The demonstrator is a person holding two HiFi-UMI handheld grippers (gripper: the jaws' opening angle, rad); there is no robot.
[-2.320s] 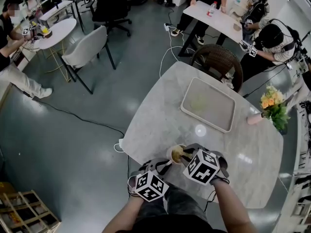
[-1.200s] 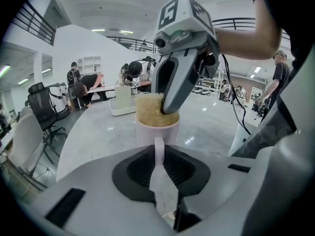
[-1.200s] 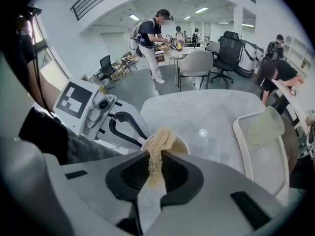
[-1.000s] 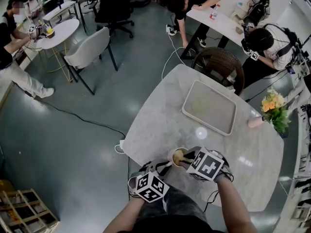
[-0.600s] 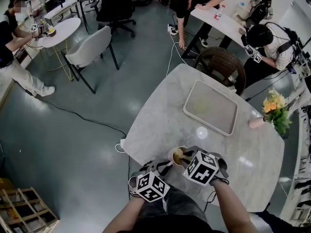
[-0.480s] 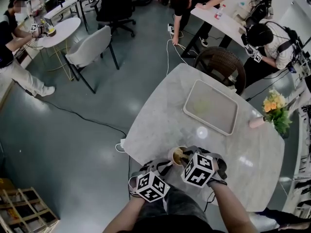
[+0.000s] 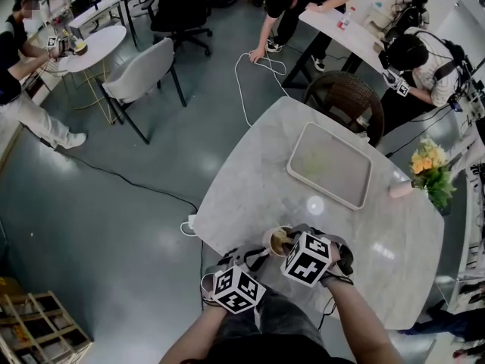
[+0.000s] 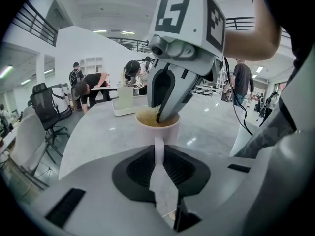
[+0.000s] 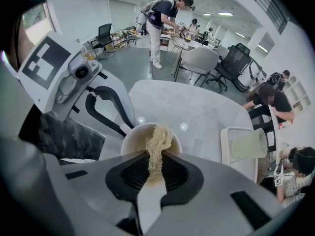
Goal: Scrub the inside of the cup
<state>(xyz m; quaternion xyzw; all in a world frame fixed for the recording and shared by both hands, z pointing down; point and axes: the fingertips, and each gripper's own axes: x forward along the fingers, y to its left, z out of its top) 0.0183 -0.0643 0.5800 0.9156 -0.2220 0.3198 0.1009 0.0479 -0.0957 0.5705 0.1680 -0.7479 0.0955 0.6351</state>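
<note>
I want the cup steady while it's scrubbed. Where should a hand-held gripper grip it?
By its handle, from the side, as the left hand-held gripper does: the cup stands upright, the handle sticks out sideways, and the scrubber in the right hand-held gripper occupies the mouth.

Cup (image 7: pixel 271 236) near table (image 7: pixel 250 188) edge; right hand-held gripper (image 7: pixel 285 244) at its mouth; left hand-held gripper (image 7: pixel 256 256) alongside.

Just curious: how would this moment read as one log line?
left gripper: shut on cup handle | right gripper: shut on scrubber, inside cup
</note>
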